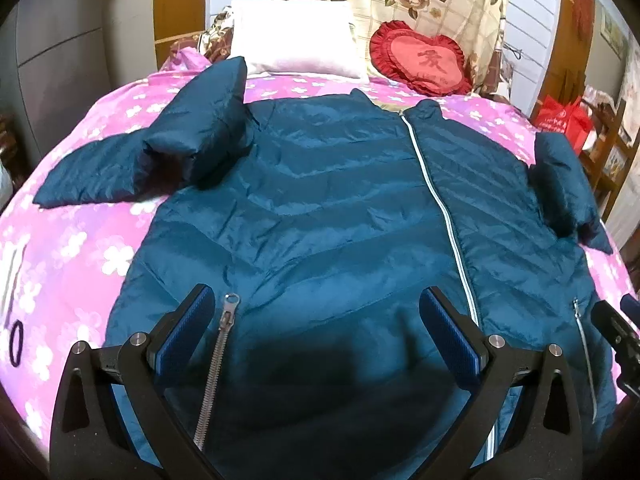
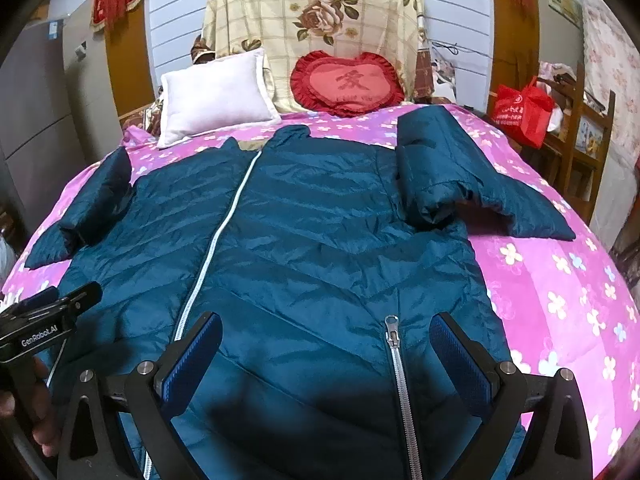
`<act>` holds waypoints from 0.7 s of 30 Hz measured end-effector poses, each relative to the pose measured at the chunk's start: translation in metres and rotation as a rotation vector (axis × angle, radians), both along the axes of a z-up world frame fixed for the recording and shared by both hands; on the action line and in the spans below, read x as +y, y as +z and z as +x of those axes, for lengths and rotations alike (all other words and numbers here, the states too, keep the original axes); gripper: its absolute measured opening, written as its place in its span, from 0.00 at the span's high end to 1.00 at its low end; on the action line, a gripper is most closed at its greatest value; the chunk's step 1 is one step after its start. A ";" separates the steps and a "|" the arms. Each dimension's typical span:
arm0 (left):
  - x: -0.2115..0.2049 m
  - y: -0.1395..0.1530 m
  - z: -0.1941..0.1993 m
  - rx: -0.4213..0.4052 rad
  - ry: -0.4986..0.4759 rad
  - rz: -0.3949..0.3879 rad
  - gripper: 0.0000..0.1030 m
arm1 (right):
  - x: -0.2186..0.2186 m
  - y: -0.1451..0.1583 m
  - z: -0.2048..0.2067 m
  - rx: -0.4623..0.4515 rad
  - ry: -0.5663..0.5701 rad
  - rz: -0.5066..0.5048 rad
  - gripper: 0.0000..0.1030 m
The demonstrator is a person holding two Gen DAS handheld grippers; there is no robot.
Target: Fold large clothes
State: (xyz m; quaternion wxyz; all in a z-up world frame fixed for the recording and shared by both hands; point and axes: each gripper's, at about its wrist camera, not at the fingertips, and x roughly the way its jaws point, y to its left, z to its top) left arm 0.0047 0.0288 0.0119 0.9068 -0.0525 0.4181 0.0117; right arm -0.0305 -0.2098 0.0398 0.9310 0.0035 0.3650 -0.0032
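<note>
A dark teal quilted jacket (image 1: 320, 208) lies front up on the bed, zipped with a white zipper (image 1: 436, 208), collar away from me. Its left sleeve (image 1: 168, 152) is bent double beside the body; its right sleeve (image 2: 452, 172) is bent the same way. The jacket also fills the right wrist view (image 2: 304, 240). My left gripper (image 1: 318, 312) is open just above the hem, near the left pocket zipper (image 1: 218, 360). My right gripper (image 2: 326, 340) is open above the hem, near the right pocket zipper (image 2: 400, 384). Neither holds anything.
The bed has a pink flowered sheet (image 2: 560, 280). A white pillow (image 2: 216, 96), a red heart cushion (image 2: 346, 84) and a floral quilt (image 2: 312, 12) sit at the head. A black hair tie (image 1: 17, 338) lies on the sheet. A red bag (image 2: 524, 112) stands on shelving at right.
</note>
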 end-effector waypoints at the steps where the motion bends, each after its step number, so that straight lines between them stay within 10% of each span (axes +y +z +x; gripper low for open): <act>1: 0.000 0.000 0.000 0.000 0.004 0.000 0.01 | 0.000 0.002 -0.001 -0.008 0.003 0.001 0.00; 21: 0.008 -0.007 0.000 -0.003 0.023 -0.031 0.01 | 0.008 0.006 -0.008 -0.065 0.037 0.016 0.00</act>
